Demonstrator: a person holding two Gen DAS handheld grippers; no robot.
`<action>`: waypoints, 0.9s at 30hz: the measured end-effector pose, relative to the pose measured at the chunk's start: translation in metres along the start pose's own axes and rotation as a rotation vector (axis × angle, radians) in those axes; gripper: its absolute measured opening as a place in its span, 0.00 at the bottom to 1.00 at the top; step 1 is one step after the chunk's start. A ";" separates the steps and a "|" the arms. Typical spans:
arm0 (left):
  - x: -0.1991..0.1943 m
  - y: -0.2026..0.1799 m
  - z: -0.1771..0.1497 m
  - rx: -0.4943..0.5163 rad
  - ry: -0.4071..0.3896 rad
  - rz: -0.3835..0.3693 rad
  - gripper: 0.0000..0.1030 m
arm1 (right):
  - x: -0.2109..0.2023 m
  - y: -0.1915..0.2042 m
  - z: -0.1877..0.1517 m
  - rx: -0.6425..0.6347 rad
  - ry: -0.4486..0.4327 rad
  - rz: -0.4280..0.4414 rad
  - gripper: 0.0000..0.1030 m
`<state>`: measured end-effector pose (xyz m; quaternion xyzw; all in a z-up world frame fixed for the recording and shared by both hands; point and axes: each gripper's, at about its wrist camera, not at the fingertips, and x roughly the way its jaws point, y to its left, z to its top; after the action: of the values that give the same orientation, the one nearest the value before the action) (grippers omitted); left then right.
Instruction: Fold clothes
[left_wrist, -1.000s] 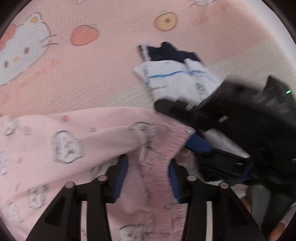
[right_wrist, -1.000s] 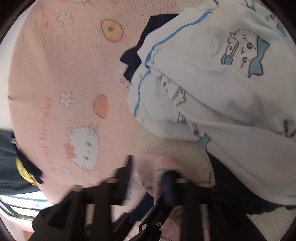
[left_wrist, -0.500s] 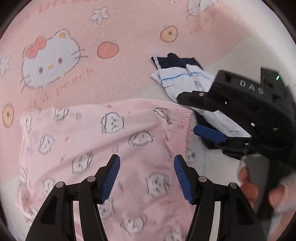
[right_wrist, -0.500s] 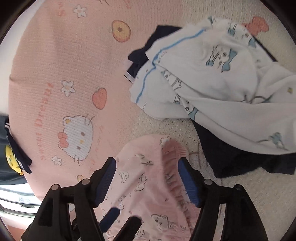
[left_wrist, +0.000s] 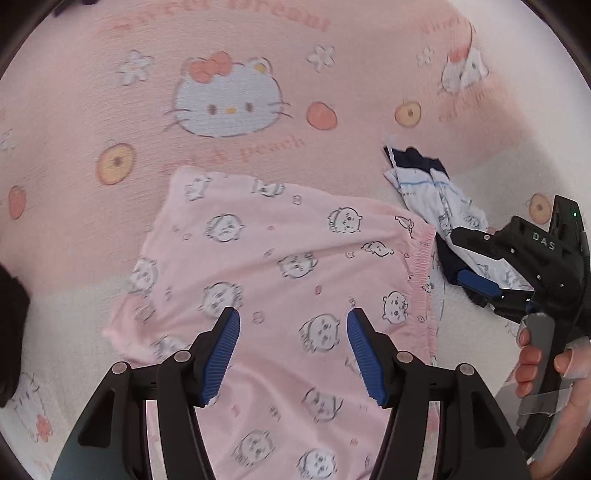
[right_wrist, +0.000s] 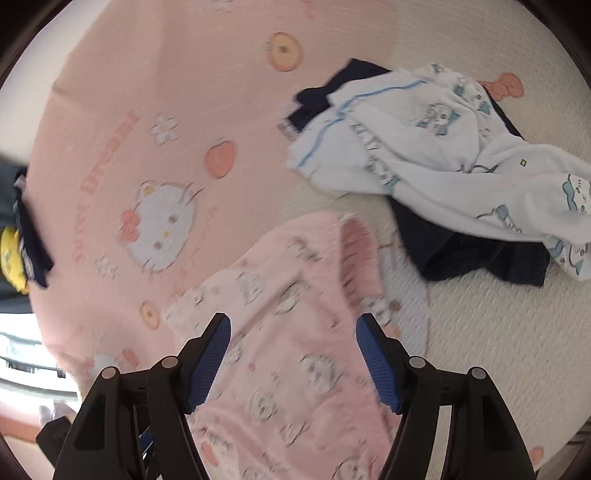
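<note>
Shorts on blanket — clothes pile right.

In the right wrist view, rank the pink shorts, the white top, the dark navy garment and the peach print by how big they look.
1. pink shorts, though nearness to the camera enlarges them
2. white top
3. dark navy garment, partly hidden under the top, so unsure
4. peach print

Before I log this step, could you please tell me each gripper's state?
Left gripper: open, holding nothing, above the pink garment.
Right gripper: open, holding nothing.
</note>
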<state>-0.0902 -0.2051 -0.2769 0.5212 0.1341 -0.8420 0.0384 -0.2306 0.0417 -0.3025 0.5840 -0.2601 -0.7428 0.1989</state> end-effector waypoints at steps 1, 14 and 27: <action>-0.007 0.004 -0.003 0.000 -0.005 0.006 0.56 | -0.008 0.004 -0.004 -0.016 -0.004 0.009 0.69; -0.090 0.054 -0.077 -0.104 -0.049 -0.059 0.56 | -0.073 0.063 -0.097 -0.155 0.054 0.042 0.75; -0.094 0.090 -0.139 -0.185 0.020 -0.115 0.56 | -0.088 0.072 -0.185 -0.327 0.037 0.001 0.75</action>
<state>0.0912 -0.2618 -0.2680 0.5152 0.2411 -0.8217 0.0368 -0.0307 0.0092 -0.2241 0.5573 -0.1324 -0.7642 0.2963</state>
